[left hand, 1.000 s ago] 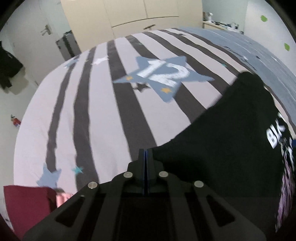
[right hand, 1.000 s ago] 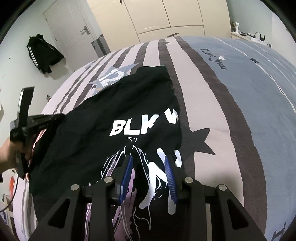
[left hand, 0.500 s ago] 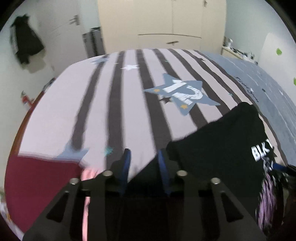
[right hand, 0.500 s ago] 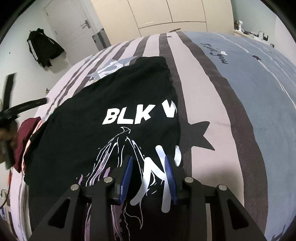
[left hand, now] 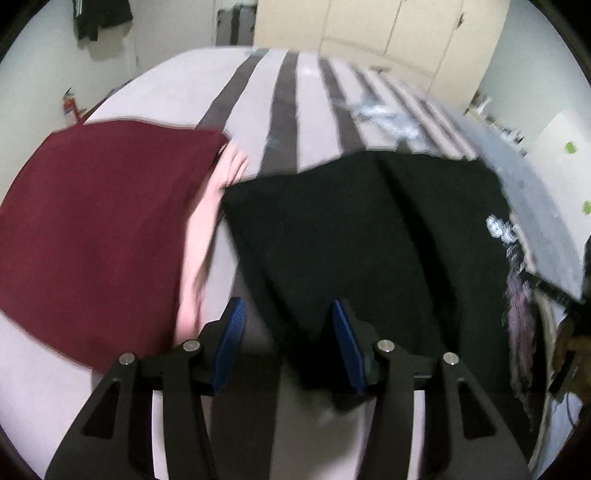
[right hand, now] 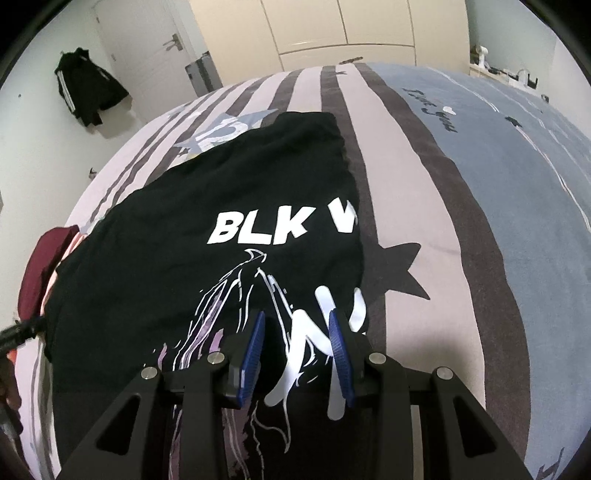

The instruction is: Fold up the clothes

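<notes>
A black T-shirt (right hand: 236,206) with white "BLK" lettering and a line drawing lies spread on the striped bed (right hand: 413,177). It also shows in the left wrist view (left hand: 369,236), with a fold crease down its middle. My left gripper (left hand: 286,332) is open and empty just above the shirt's near left edge. My right gripper (right hand: 297,339) is open and empty, low over the shirt's printed front near its right edge.
A folded maroon garment (left hand: 96,229) lies on a pink one (left hand: 207,221) left of the shirt; both show in the right wrist view (right hand: 40,273). Cupboards (right hand: 332,29), a door and a hanging black jacket (right hand: 88,88) stand beyond the bed.
My left gripper has opened, let go of the shirt's edge, and swung left and back, bringing the maroon pile into view. The shirt now lies flatter. My right gripper has hardly moved.
</notes>
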`<state>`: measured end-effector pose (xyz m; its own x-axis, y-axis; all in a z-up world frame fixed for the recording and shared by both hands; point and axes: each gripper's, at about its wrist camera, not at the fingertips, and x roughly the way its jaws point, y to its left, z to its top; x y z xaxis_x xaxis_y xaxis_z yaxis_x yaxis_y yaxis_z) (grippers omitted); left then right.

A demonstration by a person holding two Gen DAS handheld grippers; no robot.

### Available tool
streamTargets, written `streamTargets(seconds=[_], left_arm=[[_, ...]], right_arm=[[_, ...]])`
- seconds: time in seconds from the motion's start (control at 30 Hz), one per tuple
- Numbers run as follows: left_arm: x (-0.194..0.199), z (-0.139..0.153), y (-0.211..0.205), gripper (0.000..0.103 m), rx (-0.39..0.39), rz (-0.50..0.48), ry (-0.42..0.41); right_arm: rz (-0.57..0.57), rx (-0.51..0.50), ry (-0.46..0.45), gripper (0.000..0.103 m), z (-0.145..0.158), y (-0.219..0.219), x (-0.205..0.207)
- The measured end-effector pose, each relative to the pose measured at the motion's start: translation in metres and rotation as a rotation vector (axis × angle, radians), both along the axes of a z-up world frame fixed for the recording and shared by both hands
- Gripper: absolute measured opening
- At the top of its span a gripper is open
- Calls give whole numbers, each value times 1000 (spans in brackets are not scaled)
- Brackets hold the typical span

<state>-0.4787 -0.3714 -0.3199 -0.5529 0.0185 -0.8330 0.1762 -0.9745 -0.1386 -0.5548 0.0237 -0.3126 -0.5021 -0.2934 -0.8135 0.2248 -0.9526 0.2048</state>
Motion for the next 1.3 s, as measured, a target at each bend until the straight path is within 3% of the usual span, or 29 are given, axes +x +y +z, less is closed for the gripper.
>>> streamTargets(seconds=[0.07,0.2,0.27,0.43,0.53,0.63,0.8,0.9,0.97,1.0,1.17,1.3], left_arm=[[-10,-5,1,46,-3,-13,-10],[-26,-17,4,12,18,-70,-46],[-28,-12,8,6,-14,-102,-38],[-25,14,-19,5,-24,-22,12],[-28,5,-39,5,9,14,-32],[-33,-7,-37,6,-2,-30,-96],[-36,1,-53,25,131,35,-44],[-41,1,-64,26,199,80,-32],[-43,4,-61,19,155,65,-17],[-44,7,-56,6,113,46,-10],[-51,43,-23,4,-4,-18,64],[-71,71,20,4,16,-76,122]], right_arm=[[3,7,1,33,0,-2,2],[-3,13,-2,33,-1,-5,6],[-13,9,-6,33,-1,-5,6],[-11,18,-6,33,-2,-8,5],[-7,25,-7,33,-4,-8,6],[-9,23,-10,33,-4,-8,5],[-13,15,-14,33,-4,-7,5],[-16,12,-14,33,-3,-6,5],[-17,10,-14,33,-2,-6,6],[-18,9,-14,33,-1,-6,6],[-18,6,-1,33,5,-5,8],[-12,0,24,33,15,-2,11]])
